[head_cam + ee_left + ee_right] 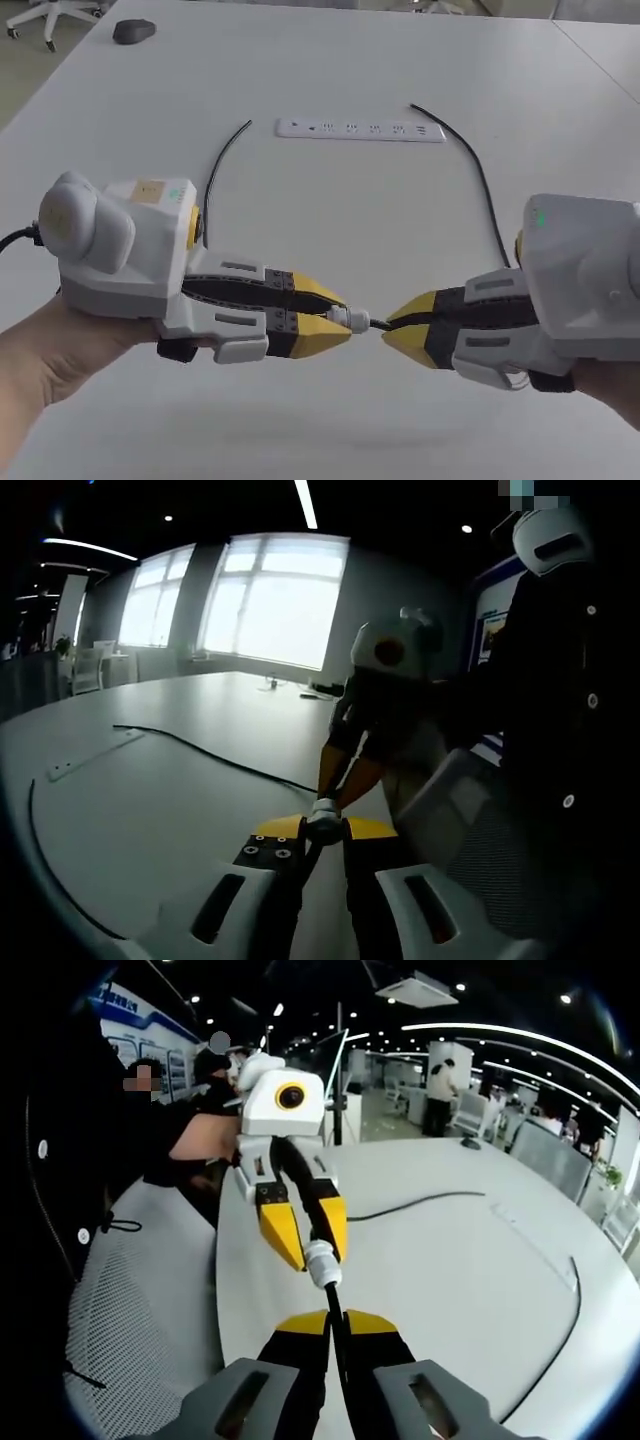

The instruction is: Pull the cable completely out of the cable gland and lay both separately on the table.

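Left hand-held gripper [338, 318] pinches the cable gland [353, 320] at six o'clock, and the right hand-held gripper [398, 326] clamps the cable [481, 175] just beside it. The cable looks threaded through, nothing laid separately on the desk [350, 220] yet.

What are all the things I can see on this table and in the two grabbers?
table: one, white, under everything.
power strip: one, white, far middle of the table.
mouse: one, dark grey, far left corner of the table.
chair: one, white base, on the floor beyond that corner.
cable: black, two stretches curve on the table, one on each side; I cannot tell if they join.
cable gland: one, white, in the air between the grippers.
left gripper: one, white with yellow jaws, shut on the cable gland.
right gripper: one, same colours, shut on the cable beside the gland.
hands: two, left hand and right hand, each holding its gripper.
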`<action>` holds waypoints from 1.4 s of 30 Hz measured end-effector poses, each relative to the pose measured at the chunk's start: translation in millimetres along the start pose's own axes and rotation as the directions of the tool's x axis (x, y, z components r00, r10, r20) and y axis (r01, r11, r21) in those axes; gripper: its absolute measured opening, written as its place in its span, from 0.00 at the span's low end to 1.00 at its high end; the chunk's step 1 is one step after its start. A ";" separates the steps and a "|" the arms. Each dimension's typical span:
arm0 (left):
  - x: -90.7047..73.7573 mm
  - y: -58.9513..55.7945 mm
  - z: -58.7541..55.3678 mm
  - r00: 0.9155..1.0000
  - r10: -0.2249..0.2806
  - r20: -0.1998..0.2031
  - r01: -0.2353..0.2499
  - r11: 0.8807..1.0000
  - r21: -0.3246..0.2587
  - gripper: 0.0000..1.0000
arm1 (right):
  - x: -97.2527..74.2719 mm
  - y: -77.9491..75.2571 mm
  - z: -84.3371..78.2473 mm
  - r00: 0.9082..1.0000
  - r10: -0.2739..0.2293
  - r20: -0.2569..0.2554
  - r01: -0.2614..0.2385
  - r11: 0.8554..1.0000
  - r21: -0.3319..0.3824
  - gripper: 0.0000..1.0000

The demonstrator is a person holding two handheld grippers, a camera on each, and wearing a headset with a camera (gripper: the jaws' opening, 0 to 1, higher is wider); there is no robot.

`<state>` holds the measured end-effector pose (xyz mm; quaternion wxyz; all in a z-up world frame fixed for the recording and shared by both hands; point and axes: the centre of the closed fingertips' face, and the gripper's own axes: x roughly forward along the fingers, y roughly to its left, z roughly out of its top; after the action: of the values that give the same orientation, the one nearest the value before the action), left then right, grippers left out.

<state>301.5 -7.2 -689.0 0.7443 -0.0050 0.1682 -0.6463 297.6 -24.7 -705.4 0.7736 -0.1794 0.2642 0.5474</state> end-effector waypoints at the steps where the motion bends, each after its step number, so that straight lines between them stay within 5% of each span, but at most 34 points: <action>1: 0.6 -0.3 -0.3 1.000 -0.002 -0.002 0.002 1.000 0.000 0.15 | 0.0 -0.3 -0.9 1.000 0.000 -0.003 0.000 1.000 0.003 0.00; 22: -2.8 0.0 -2.7 1.000 0.008 -0.007 -0.008 1.000 0.002 0.15 | -17.2 -21.9 -35.3 0.993 -0.098 -0.069 0.106 0.986 0.125 0.00; 42: -3.3 5.2 -2.9 1.000 0.018 -0.006 -0.018 1.000 0.010 0.15 | -43.3 -53.9 -76.4 0.965 -0.215 -0.151 0.244 0.946 0.215 0.00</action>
<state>305.4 -2.5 -692.0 0.7496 0.0023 0.1673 -0.6404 320.9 -118.6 -740.7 0.8296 -0.1515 0.3514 0.4065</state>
